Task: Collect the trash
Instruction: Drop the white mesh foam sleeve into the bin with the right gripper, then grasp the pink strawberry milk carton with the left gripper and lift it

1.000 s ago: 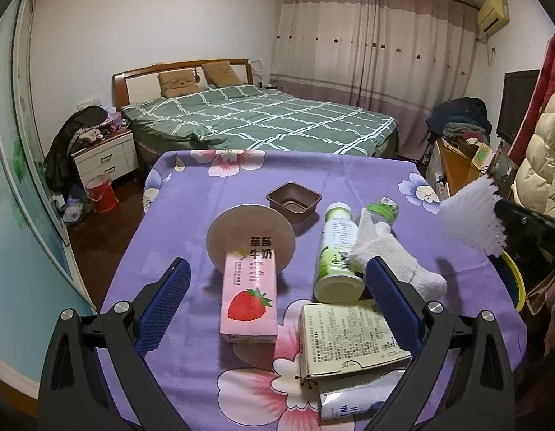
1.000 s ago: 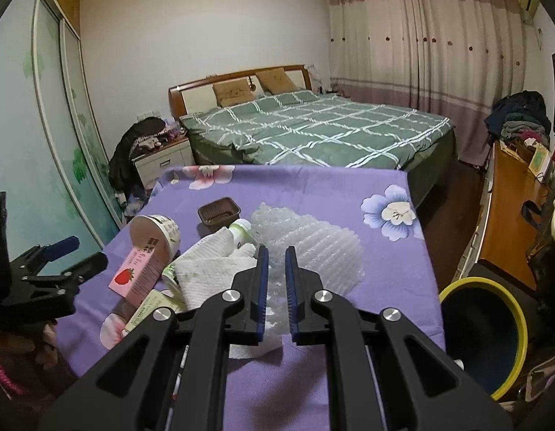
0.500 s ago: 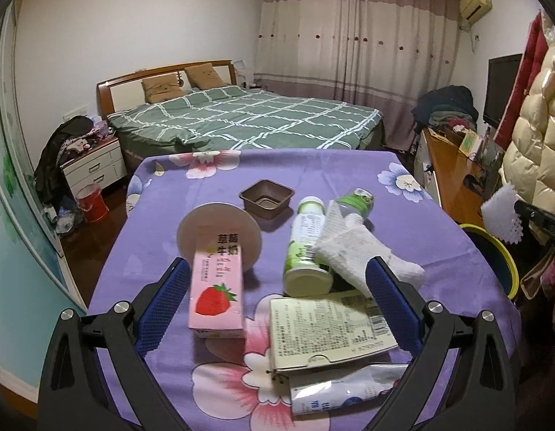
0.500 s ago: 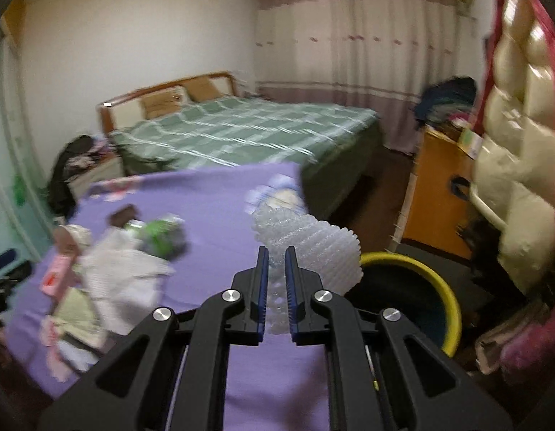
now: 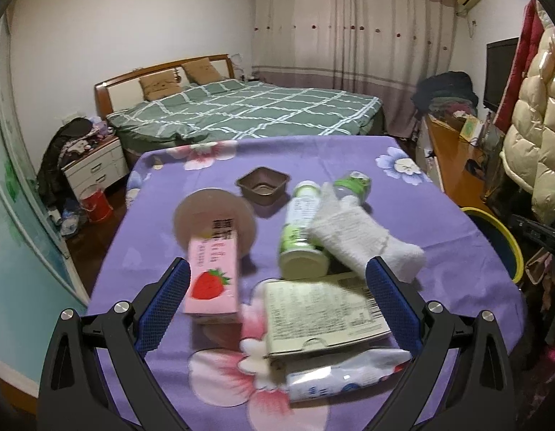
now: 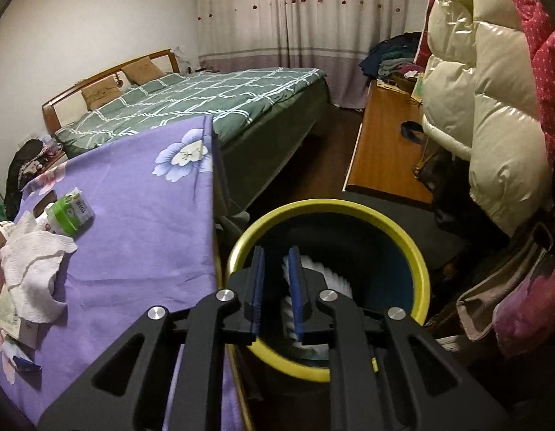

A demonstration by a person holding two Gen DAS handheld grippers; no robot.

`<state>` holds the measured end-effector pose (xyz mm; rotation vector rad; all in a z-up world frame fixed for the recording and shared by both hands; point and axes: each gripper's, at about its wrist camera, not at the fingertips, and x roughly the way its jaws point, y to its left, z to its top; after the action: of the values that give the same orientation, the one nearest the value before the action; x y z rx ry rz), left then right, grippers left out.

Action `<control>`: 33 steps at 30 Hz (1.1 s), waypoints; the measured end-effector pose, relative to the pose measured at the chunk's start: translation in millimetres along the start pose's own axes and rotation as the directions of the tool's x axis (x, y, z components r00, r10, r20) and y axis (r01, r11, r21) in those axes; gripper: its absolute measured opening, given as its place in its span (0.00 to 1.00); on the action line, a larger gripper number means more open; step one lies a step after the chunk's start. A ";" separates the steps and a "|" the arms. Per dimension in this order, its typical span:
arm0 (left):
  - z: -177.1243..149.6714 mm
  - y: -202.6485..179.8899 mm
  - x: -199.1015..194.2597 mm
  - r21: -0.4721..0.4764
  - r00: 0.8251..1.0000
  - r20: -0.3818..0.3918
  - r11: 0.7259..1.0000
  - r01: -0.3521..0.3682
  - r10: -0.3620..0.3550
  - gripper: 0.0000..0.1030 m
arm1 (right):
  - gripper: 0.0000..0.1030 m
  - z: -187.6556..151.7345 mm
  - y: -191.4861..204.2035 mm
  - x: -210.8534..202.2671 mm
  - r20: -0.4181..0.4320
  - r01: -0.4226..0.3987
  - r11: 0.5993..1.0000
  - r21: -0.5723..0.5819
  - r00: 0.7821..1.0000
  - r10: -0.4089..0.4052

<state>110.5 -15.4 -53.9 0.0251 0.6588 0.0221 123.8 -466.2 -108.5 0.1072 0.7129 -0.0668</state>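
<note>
Foam wrap dropped into the bin
Right gripper (image 6: 276, 289) fingers parted over yellow-rimmed bin (image 6: 419, 269), foam netting (image 6: 327, 280) inside; left gripper (image 5: 277, 287) wide apart, next likely strawberry milk carton (image 5: 212, 280).

The left gripper (image 5: 277, 287) hovered over the near edge of the worktop (image 5: 439, 215), which carried a purple floral cloth. Its jaws stood wide apart with nothing between them. A pink strawberry milk carton (image 5: 212, 280) lay just beside the left blue pad, its far end over a round paper cup (image 5: 205, 215) lying on its side. A brown plastic tray (image 5: 263, 188) sat beyond. A white-and-green bottle (image 5: 302, 233) lay on its side, touching a crumpled paper towel (image 5: 363, 237). A flattened cardboard box (image 5: 320, 316) lay nearest, overlapping a white foil pouch (image 5: 334, 380). A yellow-rimmed bin (image 5: 500, 233) stood past the worktop's right edge.
</note>
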 end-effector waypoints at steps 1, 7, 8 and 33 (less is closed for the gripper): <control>-1.7 3.9 -0.8 -0.001 1.000 -0.001 1.000 -0.007 0.007 0.94 | 0.16 -0.3 2.7 -1.2 0.005 -0.006 1.000 -0.004 1.000 0.006; -16.6 28.6 5.3 -0.004 0.997 -0.042 0.997 -0.071 0.070 0.94 | 0.22 -2.6 16.7 -7.2 0.013 -0.034 0.999 -0.017 0.999 0.034; -19.0 33.8 9.2 -0.008 0.995 -0.054 0.997 -0.082 0.081 0.94 | 0.22 -2.9 17.1 -7.4 0.013 -0.038 0.999 -0.015 0.999 0.038; 3.7 66.0 131.6 -0.086 0.964 -0.260 0.993 -0.076 0.052 0.58 | 0.24 -3.5 27.7 5.1 -0.027 -0.064 0.998 -0.020 0.998 0.063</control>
<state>216.0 54.3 -129.5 -0.0494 0.9165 0.1209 128.1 -438.4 -112.4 0.1109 0.7361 0.0031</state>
